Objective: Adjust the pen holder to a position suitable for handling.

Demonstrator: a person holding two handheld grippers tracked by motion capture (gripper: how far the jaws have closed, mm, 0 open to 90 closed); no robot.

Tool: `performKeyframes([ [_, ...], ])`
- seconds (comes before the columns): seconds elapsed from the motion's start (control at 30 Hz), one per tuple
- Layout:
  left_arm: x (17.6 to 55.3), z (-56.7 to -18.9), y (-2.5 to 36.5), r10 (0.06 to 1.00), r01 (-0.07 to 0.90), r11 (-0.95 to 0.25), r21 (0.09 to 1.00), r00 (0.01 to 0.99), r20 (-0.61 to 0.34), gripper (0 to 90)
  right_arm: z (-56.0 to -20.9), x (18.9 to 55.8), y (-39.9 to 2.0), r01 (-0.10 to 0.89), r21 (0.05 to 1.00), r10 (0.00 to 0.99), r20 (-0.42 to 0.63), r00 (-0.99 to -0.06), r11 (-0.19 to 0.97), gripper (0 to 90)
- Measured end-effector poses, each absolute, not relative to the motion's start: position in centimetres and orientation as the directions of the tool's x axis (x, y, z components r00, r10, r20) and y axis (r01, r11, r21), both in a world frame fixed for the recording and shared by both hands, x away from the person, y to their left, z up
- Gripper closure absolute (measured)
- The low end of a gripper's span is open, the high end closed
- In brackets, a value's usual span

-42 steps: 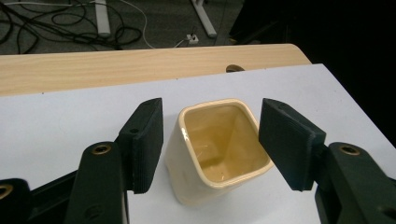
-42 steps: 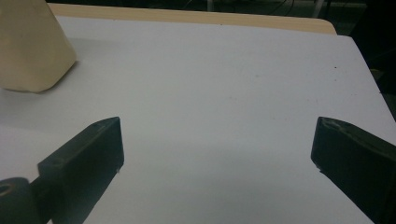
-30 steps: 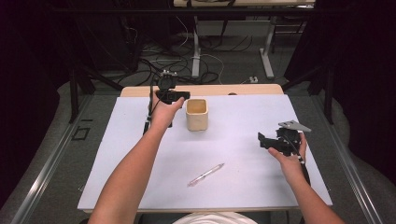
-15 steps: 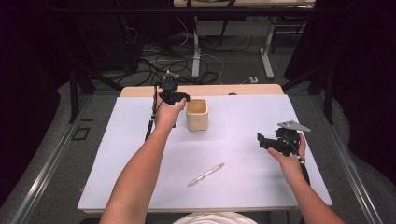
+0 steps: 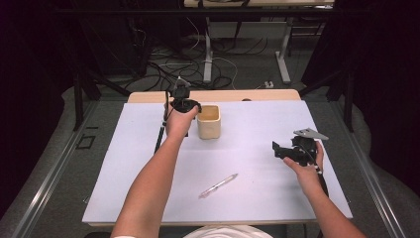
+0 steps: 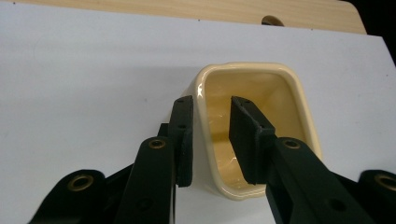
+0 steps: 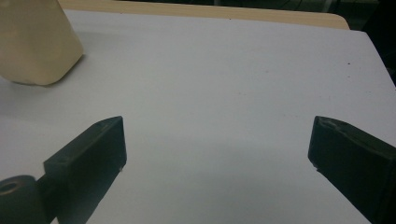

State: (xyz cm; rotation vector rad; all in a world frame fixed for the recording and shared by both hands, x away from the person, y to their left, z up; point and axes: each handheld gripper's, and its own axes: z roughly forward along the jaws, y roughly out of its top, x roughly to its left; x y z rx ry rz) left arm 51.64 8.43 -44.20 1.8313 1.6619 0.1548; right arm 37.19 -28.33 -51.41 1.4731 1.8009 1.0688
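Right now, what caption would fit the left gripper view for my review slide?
Left gripper straddling the near wall of the cream cup on the white table cover, one jaw outside, one inside, closing.

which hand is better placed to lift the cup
Left. The left tool already straddles the cup wall, one jaw outside, one inside, and its jaws have just been closing. The right tool stands open over bare mat, well away from the cup.

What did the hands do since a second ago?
The left gripper sank a little onto the cup, and its jaws have been closing around the near wall, one inside, one outside. The right gripper, pen and cup stayed put.
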Motion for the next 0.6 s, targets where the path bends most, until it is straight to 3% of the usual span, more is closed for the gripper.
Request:
performKeyframes([
  [0.6,52.4,-45.7,7.9,0.939,0.877,0.024,0.48,0.145,-0.312,71.1,-51.5,37.2,-28.3,0.515,0.854,0.971,0.055,-0.234,0.076,4.0],
])
